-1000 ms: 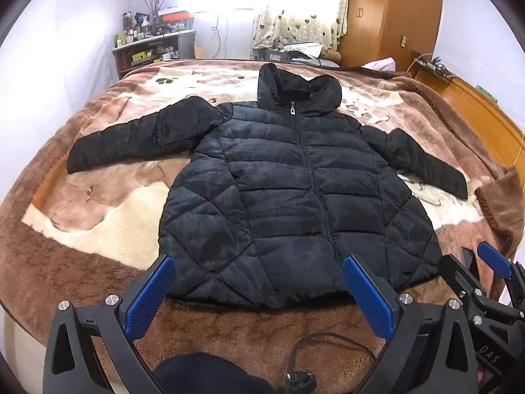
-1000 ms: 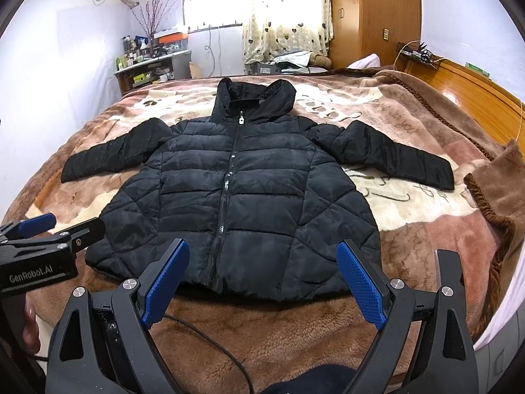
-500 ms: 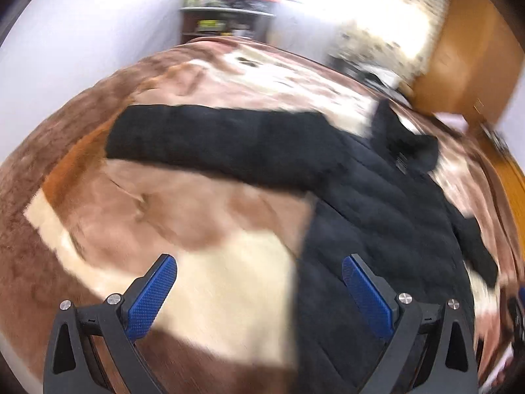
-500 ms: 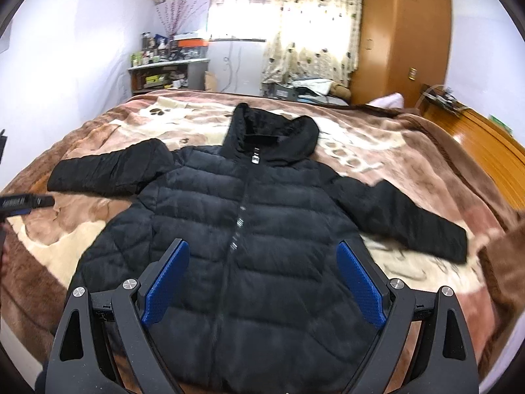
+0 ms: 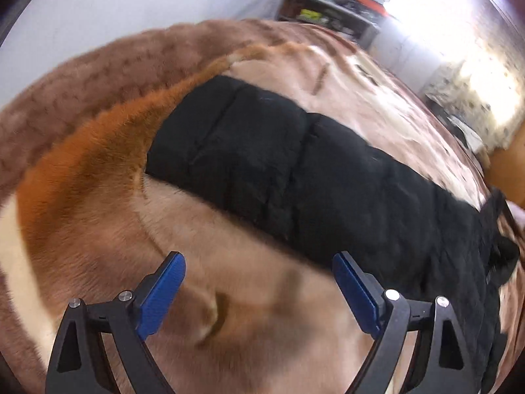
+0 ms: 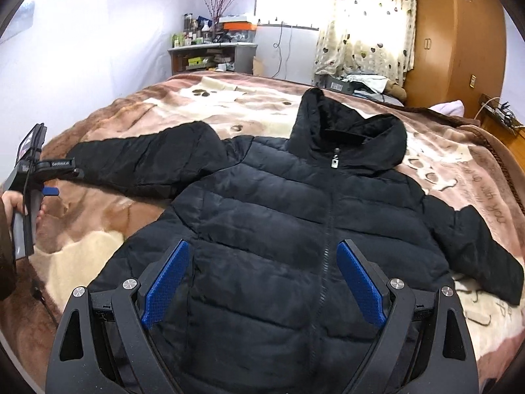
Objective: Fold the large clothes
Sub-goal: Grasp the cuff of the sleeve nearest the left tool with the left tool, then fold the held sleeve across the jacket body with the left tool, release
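Note:
A black hooded puffer jacket (image 6: 279,213) lies flat and zipped, front up, on a brown plush blanket (image 6: 459,164), both sleeves spread out. In the left wrist view its left sleeve (image 5: 279,164) runs across the blurred frame, cuff end at the left. My left gripper (image 5: 257,257) hovers just short of that sleeve over the bare blanket (image 5: 98,164); its jaws are closing with nothing between them. My right gripper (image 6: 262,244) stands open above the jacket's lower front, beside the zipper. The hood (image 6: 347,131) lies flat at the far end.
A person's hand (image 6: 13,202) holds the other gripper at the bed's left edge. A cluttered shelf (image 6: 213,52) stands at the back wall, a curtain (image 6: 367,26) and wooden wardrobe (image 6: 459,49) at the back right. A wooden bed rail (image 6: 502,124) lines the right side.
My left gripper swung left and down from the jacket's hem to the left sleeve, rolling as it went, and its jaws narrowed slightly. My right gripper moved forward over the jacket's body.

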Motion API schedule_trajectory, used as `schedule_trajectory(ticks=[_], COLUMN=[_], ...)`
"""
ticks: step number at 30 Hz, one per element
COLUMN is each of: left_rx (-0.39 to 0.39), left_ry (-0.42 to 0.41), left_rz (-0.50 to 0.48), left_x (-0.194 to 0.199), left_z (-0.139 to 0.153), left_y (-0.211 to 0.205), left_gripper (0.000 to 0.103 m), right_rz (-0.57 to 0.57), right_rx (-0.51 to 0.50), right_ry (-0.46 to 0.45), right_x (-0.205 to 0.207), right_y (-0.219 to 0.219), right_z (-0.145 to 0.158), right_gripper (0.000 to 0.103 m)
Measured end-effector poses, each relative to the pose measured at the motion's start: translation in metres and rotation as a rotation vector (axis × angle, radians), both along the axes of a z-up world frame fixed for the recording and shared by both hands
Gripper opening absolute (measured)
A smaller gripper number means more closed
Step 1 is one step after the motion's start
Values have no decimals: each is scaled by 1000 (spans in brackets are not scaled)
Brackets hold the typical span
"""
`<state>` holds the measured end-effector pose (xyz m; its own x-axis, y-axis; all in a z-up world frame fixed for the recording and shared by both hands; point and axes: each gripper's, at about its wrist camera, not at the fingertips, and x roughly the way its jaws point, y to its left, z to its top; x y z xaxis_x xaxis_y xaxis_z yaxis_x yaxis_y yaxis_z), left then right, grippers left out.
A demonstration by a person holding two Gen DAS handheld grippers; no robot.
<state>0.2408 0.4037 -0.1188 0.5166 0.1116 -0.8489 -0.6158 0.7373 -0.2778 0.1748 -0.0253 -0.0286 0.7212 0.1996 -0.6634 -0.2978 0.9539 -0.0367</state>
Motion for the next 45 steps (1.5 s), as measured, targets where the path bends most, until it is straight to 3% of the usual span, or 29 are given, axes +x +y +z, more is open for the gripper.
schedule_trajectory(ticks=[2, 4, 8, 12, 13, 15, 16, 19, 25, 28, 34, 39, 45], left_rx=[-96, -141, -111, -128, -129, -152, -156, -42, 86, 207, 444, 454, 378], left_ry=[-3, -1, 12, 14, 12, -39, -52, -48, -127, -213, -360, -416, -411], left_rz=[50, 95, 111, 145, 147, 130, 119, 46, -20, -113, -461, -752, -897], left_x=[7, 14, 29, 33, 33, 34, 35, 44, 44, 36, 31, 25, 37], left_z=[-14, -23, -26, -30, -30, -26, -24, -7, 35, 75, 147, 159, 143], left_y=[13, 23, 28, 28, 27, 26, 26, 10, -20, -50, -170, -283, -371], left_gripper=[91, 91, 91, 91, 87, 63, 46, 20, 14, 14, 14, 14, 14], right_rz=[8, 3, 5, 2, 2, 1, -1, -10, -20, -31, -68, -125, -223], right_rx=[-11, -47, -55, -39, -37, -39, -37, -29, -8, 2, 30, 43, 31], right_ry=[0, -15, -21, -23, -21, -19, -19, -16, -20, -25, -50, -63, -82], right_x=[6, 9, 16, 18, 19, 19, 20, 21, 19, 18, 14, 16, 17], right_y=[8, 14, 19, 20, 20, 20, 19, 16, 6, -1, -22, -54, -105], right_z=[-4, -6, -8, -9, -10, -10, -11, -12, -9, -5, 8, 21, 26], right_gripper=[91, 91, 91, 91, 91, 91, 91, 91, 91, 91, 91, 91, 91])
